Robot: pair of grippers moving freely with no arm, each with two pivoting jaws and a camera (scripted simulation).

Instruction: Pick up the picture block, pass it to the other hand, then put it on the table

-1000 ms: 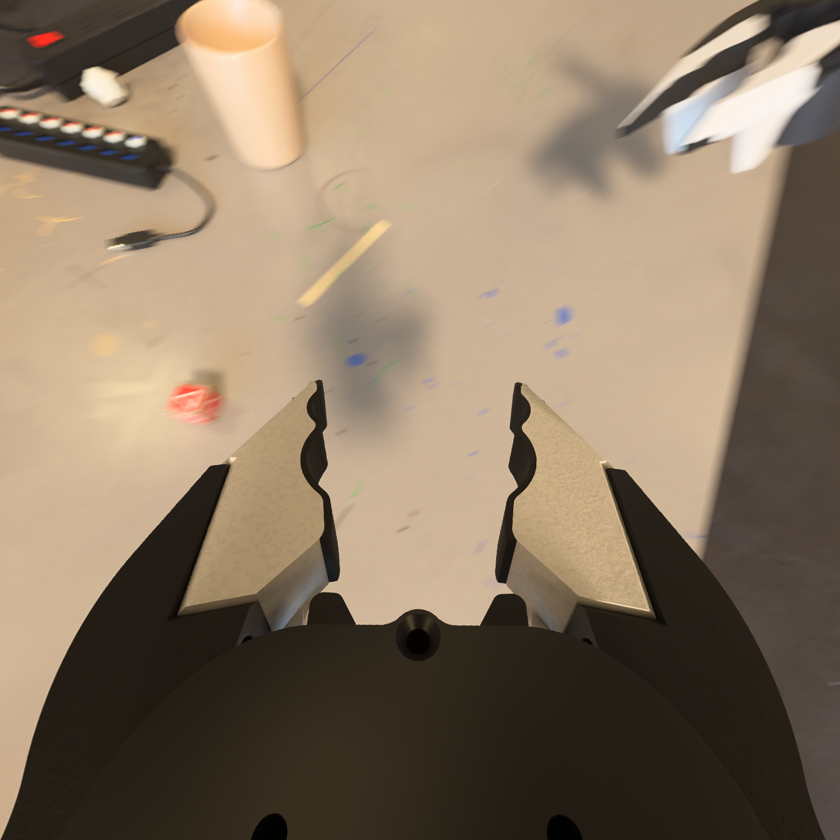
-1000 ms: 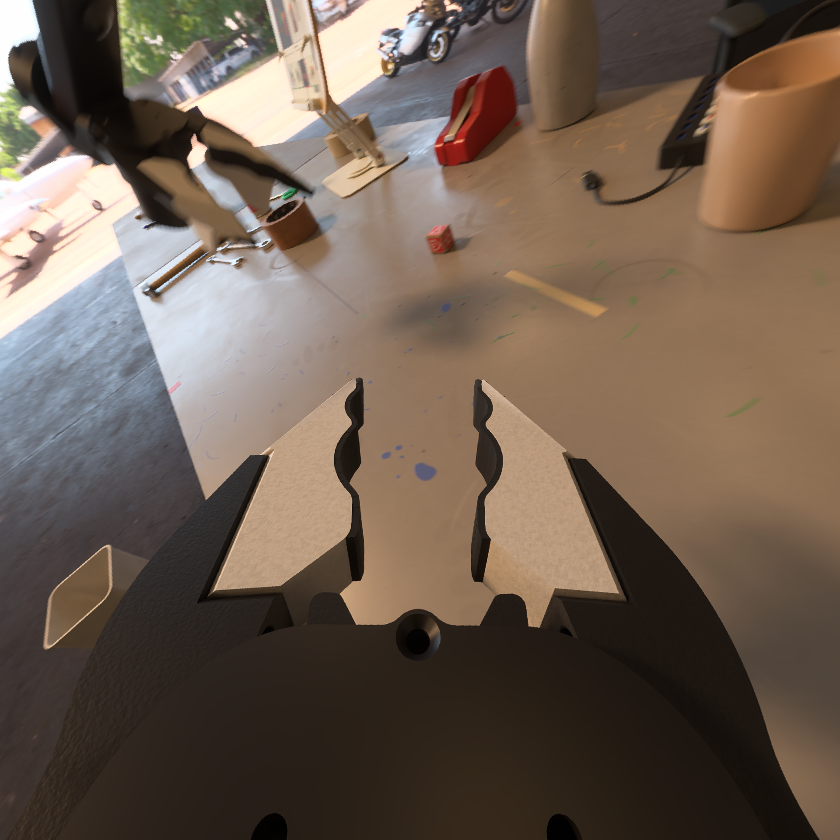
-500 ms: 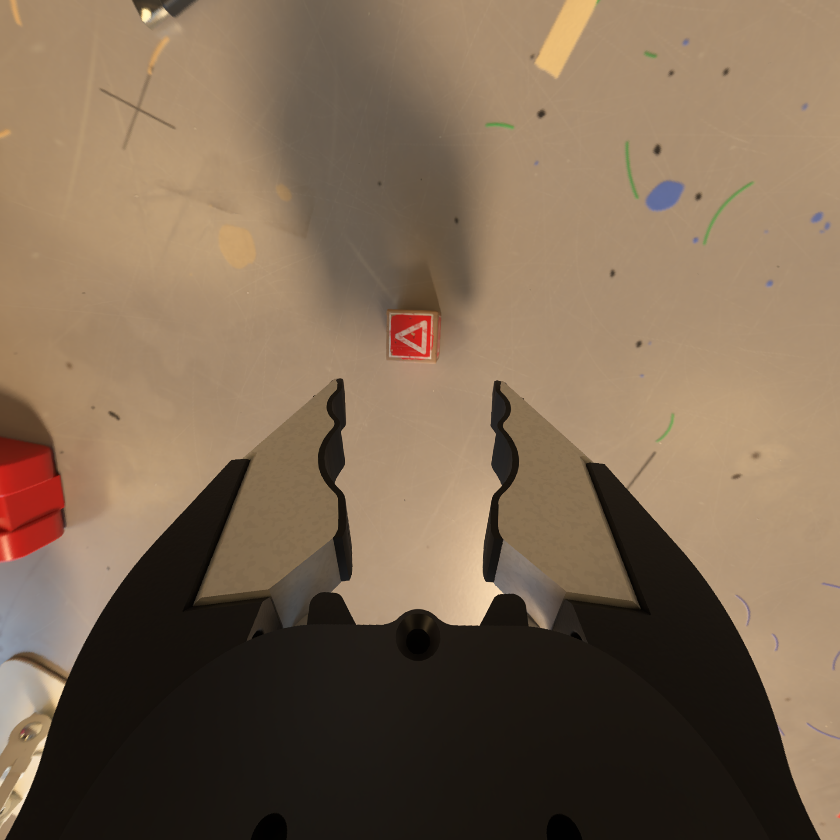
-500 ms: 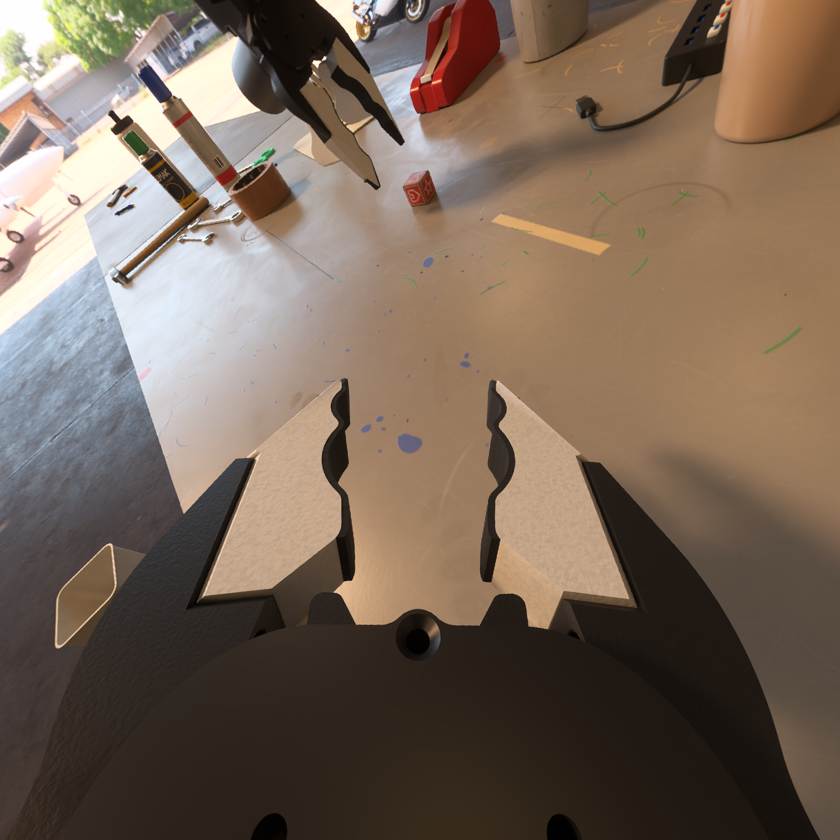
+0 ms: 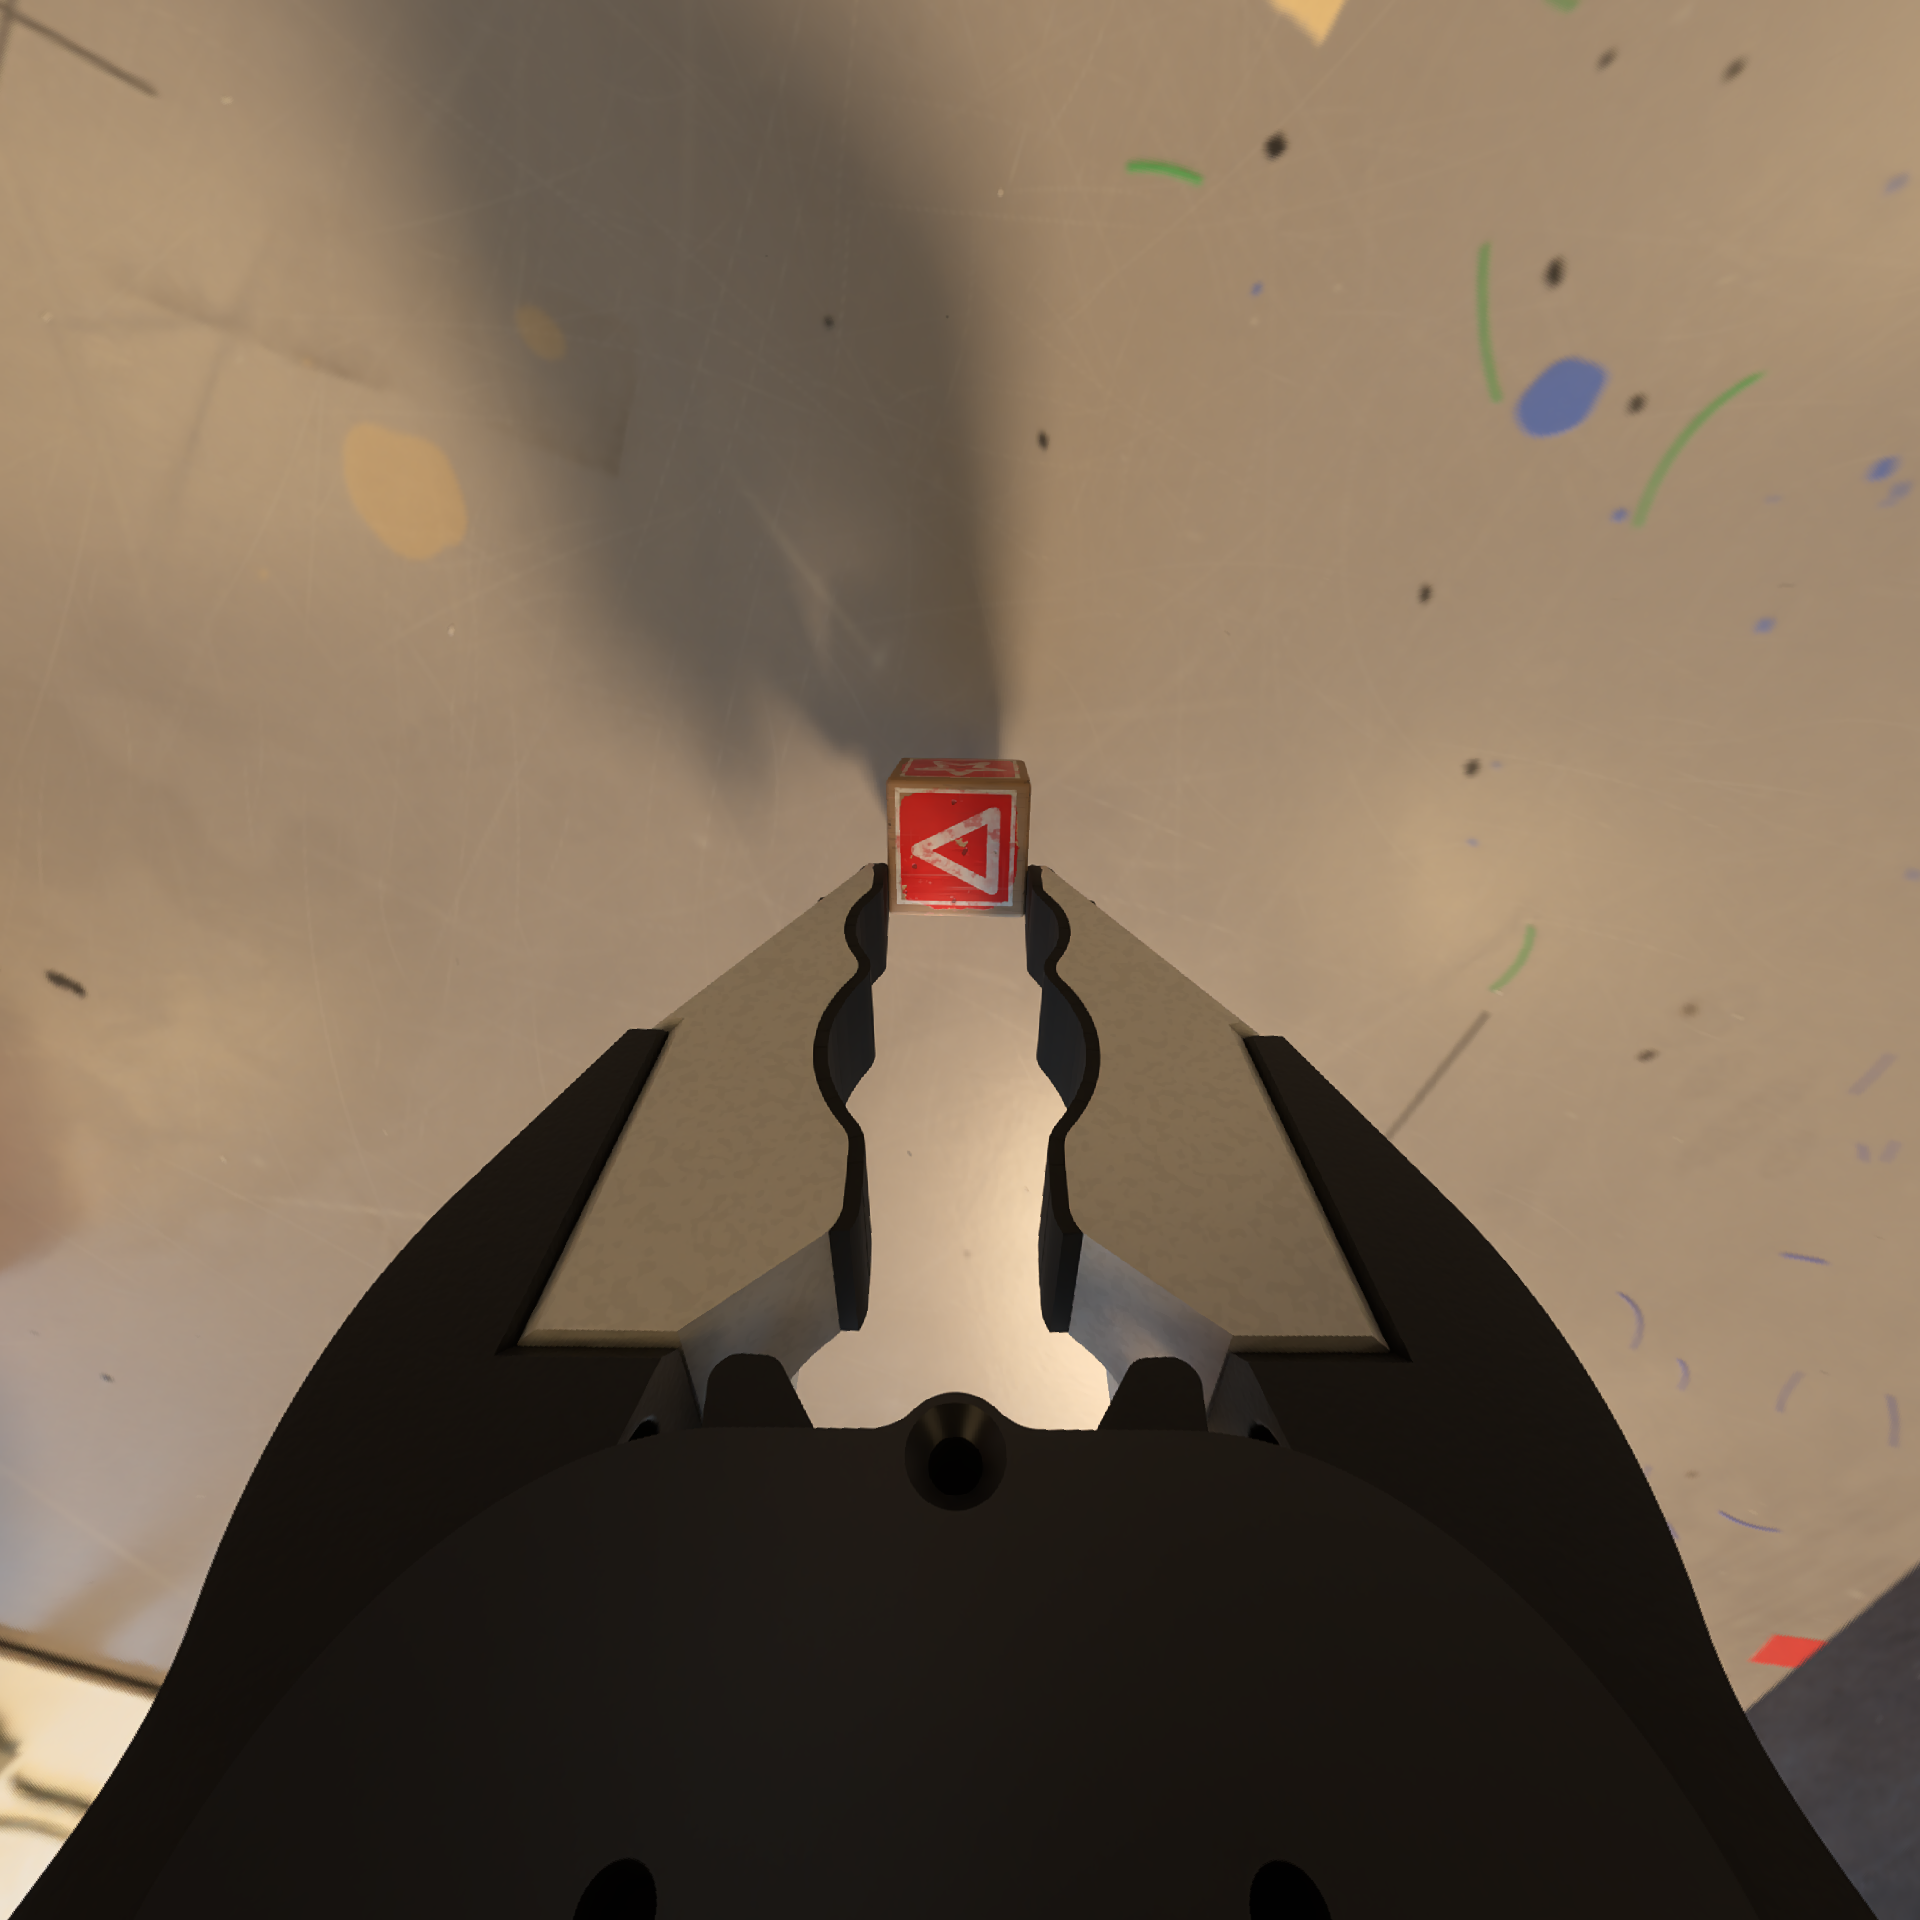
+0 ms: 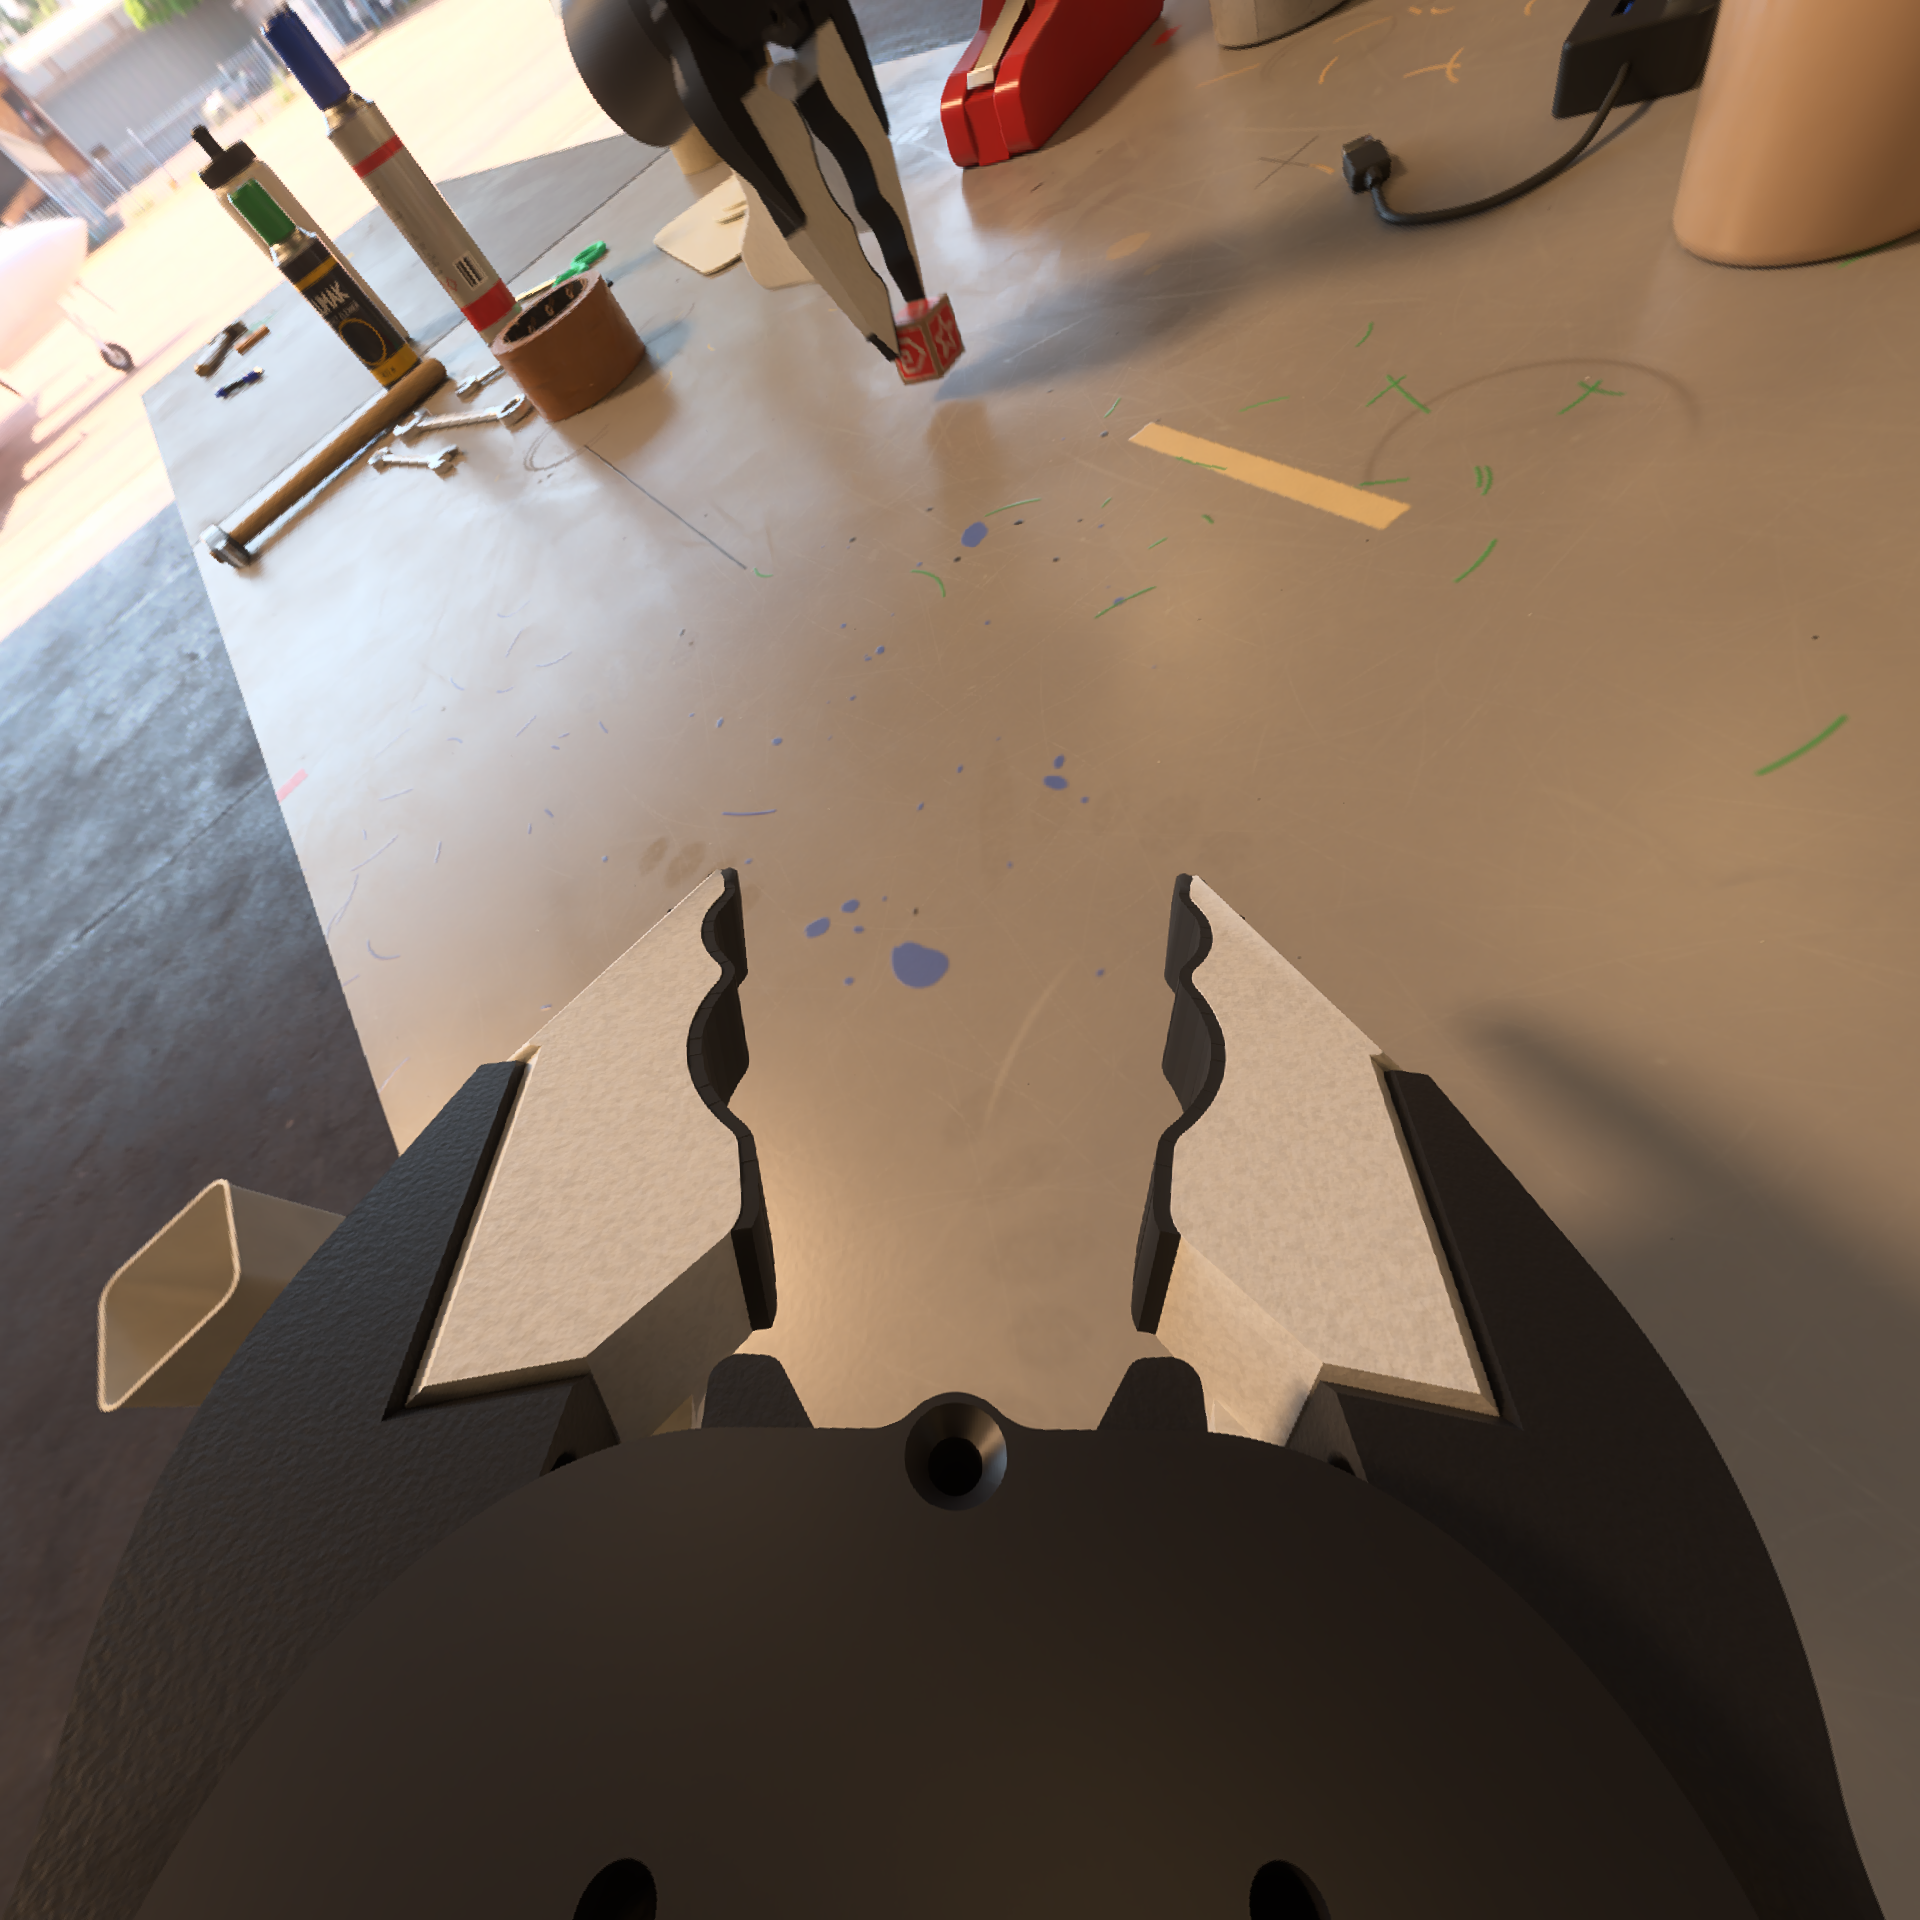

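The picture block (image 5: 956, 836) is a small red cube with a white triangle on the face towards me. My left gripper (image 5: 956, 894) is shut on it, with the fingertips (image 5: 871, 904) pinching its two sides just at their ends. In the right wrist view the left gripper (image 6: 896, 335) points steeply down and holds the block (image 6: 932, 348) at or just above the table (image 6: 1351, 831); I cannot tell which. My right gripper (image 6: 956, 883) is open and empty, low over the table's near part, well short of the block.
A brown tape roll (image 6: 569, 343), two spray cans (image 6: 416, 208), a hammer (image 6: 322, 457) and wrenches lie left of the block. A red dispenser (image 6: 1039, 73), a cable plug (image 6: 1371, 171) and a beige cup (image 6: 1808, 135) stand behind. The table edge (image 6: 270, 727) runs on the left.
My left gripper came down onto the block and closed on its sides. My right gripper opened wider and stayed low over the near table.
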